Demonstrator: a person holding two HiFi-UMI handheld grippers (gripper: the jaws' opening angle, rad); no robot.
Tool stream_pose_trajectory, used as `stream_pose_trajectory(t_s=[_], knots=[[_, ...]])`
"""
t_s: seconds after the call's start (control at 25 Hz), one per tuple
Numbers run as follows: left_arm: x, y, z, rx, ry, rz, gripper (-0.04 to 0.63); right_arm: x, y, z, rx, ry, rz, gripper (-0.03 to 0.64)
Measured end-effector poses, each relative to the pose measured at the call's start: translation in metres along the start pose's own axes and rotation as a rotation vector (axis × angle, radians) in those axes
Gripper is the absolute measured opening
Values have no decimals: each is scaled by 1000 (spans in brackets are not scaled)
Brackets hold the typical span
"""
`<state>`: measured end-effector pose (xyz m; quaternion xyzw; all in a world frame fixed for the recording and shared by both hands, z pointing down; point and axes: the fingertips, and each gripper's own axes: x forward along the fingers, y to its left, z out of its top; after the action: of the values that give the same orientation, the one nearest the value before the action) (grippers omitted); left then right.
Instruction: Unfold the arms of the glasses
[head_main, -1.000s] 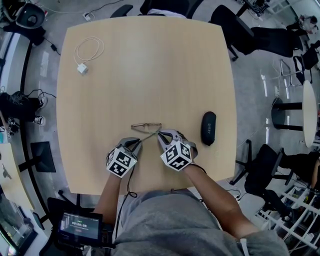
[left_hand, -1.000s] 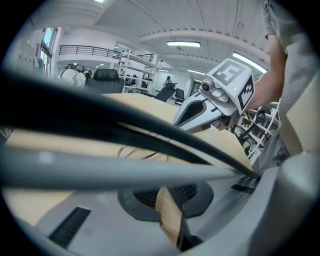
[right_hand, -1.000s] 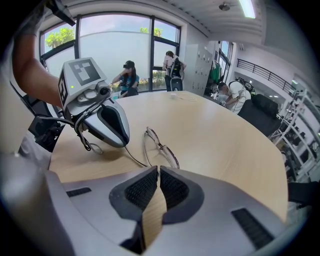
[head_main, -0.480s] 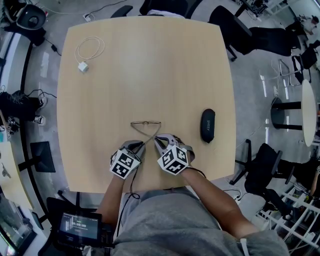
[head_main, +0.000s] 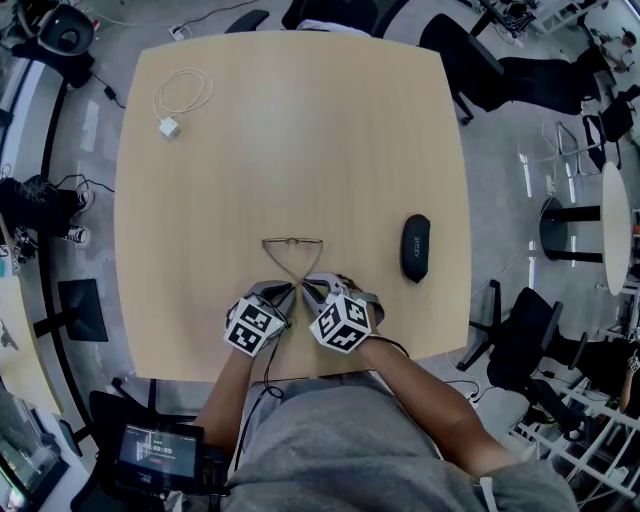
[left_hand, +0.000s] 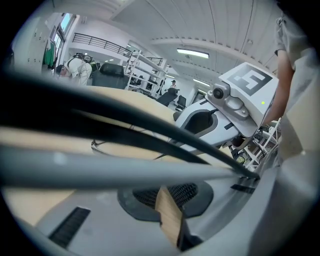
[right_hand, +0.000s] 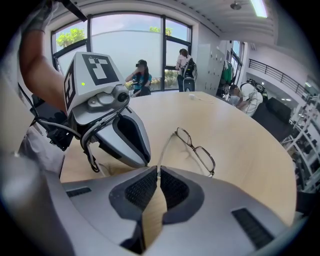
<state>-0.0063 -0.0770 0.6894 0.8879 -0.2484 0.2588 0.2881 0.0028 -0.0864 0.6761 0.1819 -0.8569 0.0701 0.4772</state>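
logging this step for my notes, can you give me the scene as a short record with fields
table: light wood, rounded corners
glasses: on the table, its two arms crossing as they run toward the grippers
left gripper: jaws together on the end of one arm
right gripper: jaws shut on the end of the other arm
glasses case: black, closed, right of the glasses, not touching them
charger cable: white, coiled, far left corner
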Motion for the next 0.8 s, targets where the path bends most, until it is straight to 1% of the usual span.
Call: stream_pose_trajectory(t_s=[0.28,0.56,0.64,0.8], knots=[[6,-8,-1,-36,-28,-7,26,0,11,0,-36,-2,47,25],[3,-14,2,-53,-28,-22,26,-1,13,3,-64,-16,89,25],[-1,-15,4,-55,-35,-35,26,-2,13,3,-69,-21,106,25],[-8,-19,9,-54,-44,-86,26,-2,13,0,-81,-26,151,26]])
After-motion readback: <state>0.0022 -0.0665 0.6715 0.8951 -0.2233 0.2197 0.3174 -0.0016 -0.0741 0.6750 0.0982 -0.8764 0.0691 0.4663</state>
